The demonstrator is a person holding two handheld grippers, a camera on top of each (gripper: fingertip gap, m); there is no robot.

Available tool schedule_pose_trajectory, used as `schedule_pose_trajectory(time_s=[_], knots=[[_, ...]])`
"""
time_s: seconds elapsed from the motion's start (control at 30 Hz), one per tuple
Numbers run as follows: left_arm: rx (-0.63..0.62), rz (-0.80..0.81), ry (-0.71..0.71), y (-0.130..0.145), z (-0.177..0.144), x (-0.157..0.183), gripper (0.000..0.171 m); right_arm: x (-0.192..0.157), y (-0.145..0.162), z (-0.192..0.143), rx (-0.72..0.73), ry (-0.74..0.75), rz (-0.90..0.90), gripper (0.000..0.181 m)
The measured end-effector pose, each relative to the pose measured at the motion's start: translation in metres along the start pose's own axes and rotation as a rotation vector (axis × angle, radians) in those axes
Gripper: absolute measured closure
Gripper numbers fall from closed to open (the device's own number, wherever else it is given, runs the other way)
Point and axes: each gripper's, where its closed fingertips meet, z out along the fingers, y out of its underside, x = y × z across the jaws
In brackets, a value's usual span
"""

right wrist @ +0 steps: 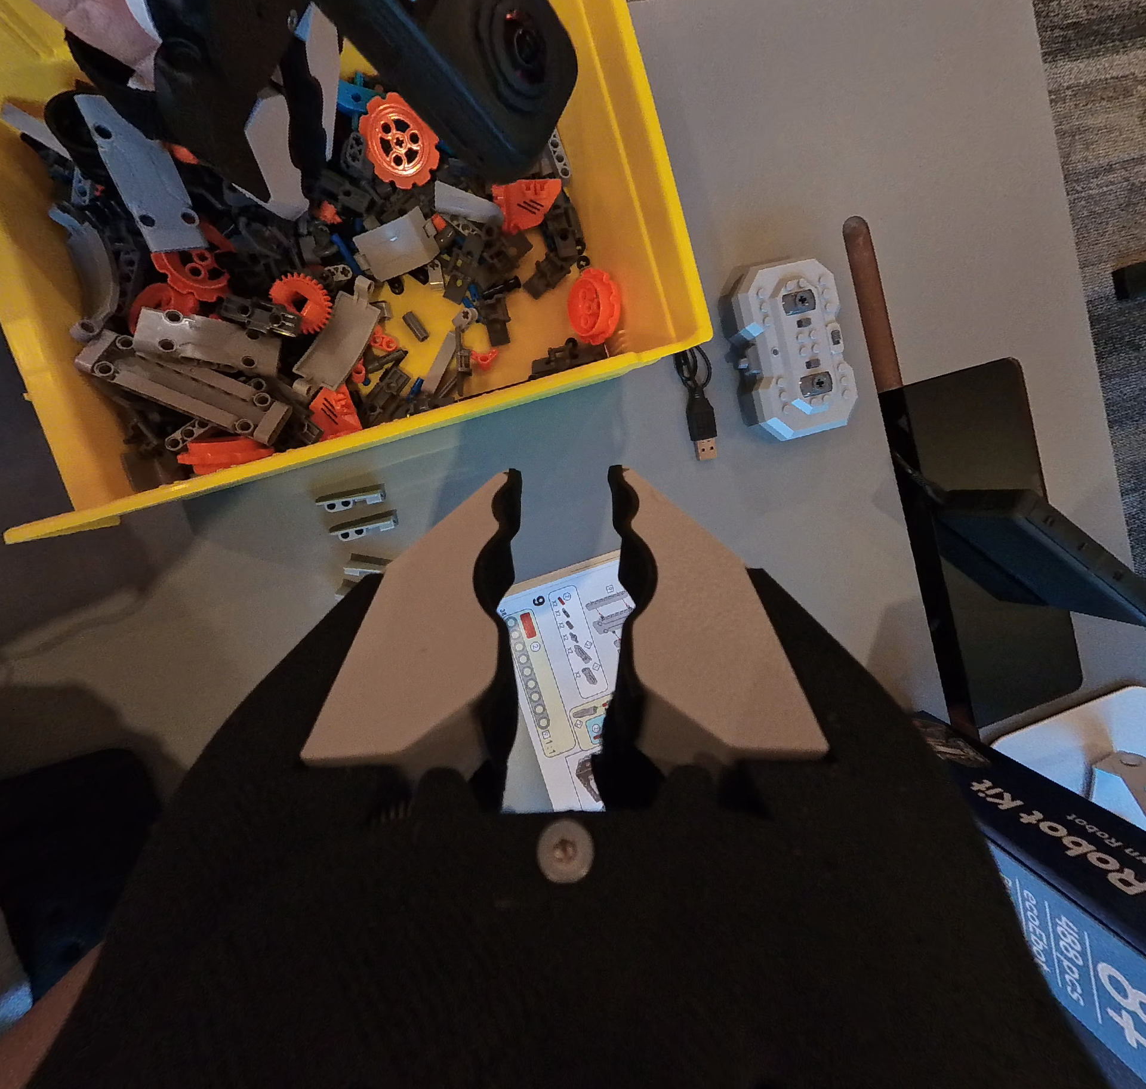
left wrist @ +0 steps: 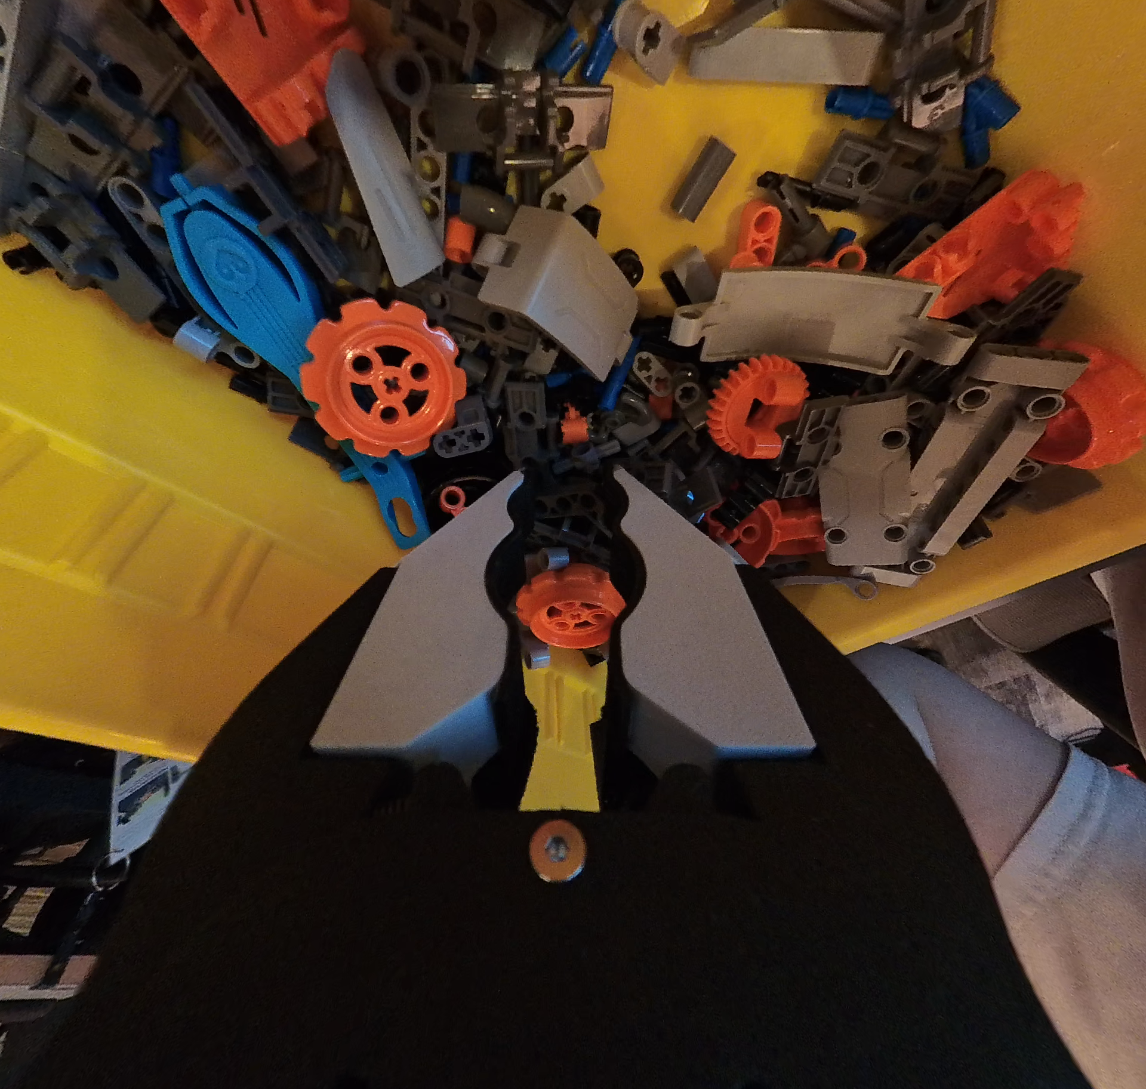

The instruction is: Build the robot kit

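Left gripper [left wrist: 567, 482], jaws parted, poised over the yellow bin [left wrist: 124, 501]; a small orange wheel [left wrist: 569, 608] sits between its fingers, seemingly unclamped, and could slip away on closing. Right gripper [right wrist: 564, 476], jaws parted and empty, above the table [right wrist: 806, 129] beside a booklet [right wrist: 558, 656]

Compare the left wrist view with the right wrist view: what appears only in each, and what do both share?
Only the left wrist view shows the left gripper open, a small orange wheel lying between its fingers, and the blue paddle-shaped piece.

Only the right wrist view shows the right gripper open above the instruction booklet, the grey motor block, USB cable and grey table.

Both show the yellow bin of building pieces and the large orange wheel.
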Motion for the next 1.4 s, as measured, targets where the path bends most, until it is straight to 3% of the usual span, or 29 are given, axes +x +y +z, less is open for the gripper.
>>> schedule_pose_trajectory(time_s=[0.37,0.47,0.6,0.77,1.0,1.13,1.23,1.4], knots=[[0.022,-0.042,0.004,0.013,-0.011,0.004,0.156,-0.014,-0.011,0.012,0.016,-0.063,-0.04,0.152],[0.039,-0.037,0.009,0.016,-0.015,0.008,0.156,-0.039,-0.036,0.024,0.101,-0.192,-0.096,0.153],[0.065,-0.008,0.03,0.018,-0.018,0.012,0.159,-0.087,-0.074,0.041,0.255,-0.469,-0.104,0.163],[0.102,0.011,0.057,0.024,-0.021,0.014,0.169,-0.11,-0.077,0.082,0.188,-0.543,-0.162,0.17],[0.172,0.014,0.128,0.034,-0.025,0.019,0.171,-0.123,-0.089,0.101,0.046,-0.73,0.013,0.169],[0.21,-0.017,0.127,0.039,-0.028,0.012,0.17,-0.122,-0.088,0.11,0.022,-0.688,0.038,0.168],[0.255,-0.054,0.126,0.044,-0.033,0.005,0.17,-0.111,-0.083,0.121,0.036,-0.552,-0.077,0.168],[0.359,-0.101,0.126,0.049,-0.047,-0.001,0.168,-0.121,-0.085,0.115,0.09,-0.546,-0.242,0.169]])
